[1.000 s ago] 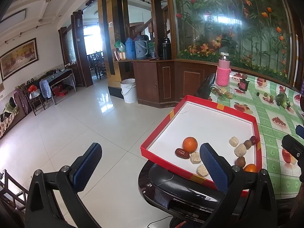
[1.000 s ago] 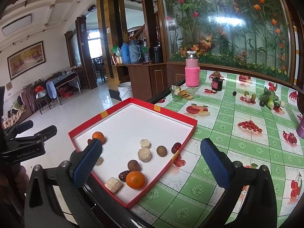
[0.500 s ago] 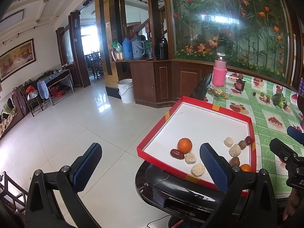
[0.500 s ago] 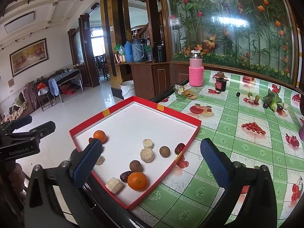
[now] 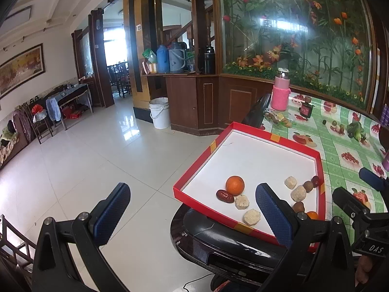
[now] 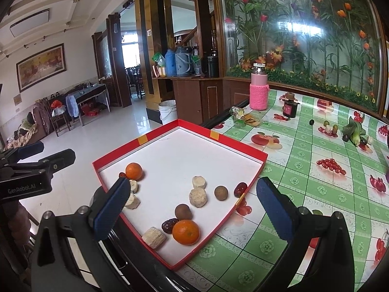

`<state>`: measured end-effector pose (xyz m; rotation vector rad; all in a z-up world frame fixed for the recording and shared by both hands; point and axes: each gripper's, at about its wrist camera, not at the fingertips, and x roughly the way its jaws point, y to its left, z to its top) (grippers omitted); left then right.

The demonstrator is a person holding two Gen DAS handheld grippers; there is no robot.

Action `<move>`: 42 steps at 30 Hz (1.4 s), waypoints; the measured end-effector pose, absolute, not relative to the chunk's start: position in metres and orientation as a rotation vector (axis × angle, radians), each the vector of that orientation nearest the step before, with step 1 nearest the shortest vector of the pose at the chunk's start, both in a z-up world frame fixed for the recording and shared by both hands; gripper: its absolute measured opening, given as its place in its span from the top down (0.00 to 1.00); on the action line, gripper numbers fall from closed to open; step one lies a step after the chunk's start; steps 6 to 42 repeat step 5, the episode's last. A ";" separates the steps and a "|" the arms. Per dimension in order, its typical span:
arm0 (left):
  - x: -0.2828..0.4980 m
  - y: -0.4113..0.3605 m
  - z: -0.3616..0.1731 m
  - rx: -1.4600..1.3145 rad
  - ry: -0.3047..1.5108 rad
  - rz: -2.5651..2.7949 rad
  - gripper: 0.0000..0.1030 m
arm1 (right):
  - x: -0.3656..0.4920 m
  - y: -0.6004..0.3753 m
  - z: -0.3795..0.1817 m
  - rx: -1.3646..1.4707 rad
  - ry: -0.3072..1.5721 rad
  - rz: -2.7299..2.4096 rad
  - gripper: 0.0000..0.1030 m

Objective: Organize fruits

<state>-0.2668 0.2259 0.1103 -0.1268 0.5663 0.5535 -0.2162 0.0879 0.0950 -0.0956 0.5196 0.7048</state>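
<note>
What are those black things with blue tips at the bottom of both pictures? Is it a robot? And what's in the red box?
No robot here. A person holds a pair of tongs in each hand, and each pair carries a camera that looks along its blue-padded fingers. One picture comes from the left tongs, the other from the right tongs. Both pairs are open and hold nothing.

The red tray sits on a table with a green fruit-print cloth. In it lie two oranges, one far and one near, dark red dates, round brown fruits and pale lumpy pieces. A pink bottle stands farther back.
</note>
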 end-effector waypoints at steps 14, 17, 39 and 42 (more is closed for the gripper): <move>-0.264 0.223 0.111 -0.132 0.552 0.544 0.00 | -0.215 0.086 0.094 -0.094 0.514 0.700 0.00; -0.264 0.223 0.111 -0.132 0.552 0.544 0.00 | -0.215 0.086 0.094 -0.094 0.514 0.700 0.00; -0.264 0.223 0.111 -0.132 0.552 0.544 0.00 | -0.215 0.086 0.094 -0.094 0.514 0.700 0.00; -0.264 0.223 0.111 -0.132 0.552 0.544 0.00 | -0.215 0.086 0.094 -0.094 0.514 0.700 0.00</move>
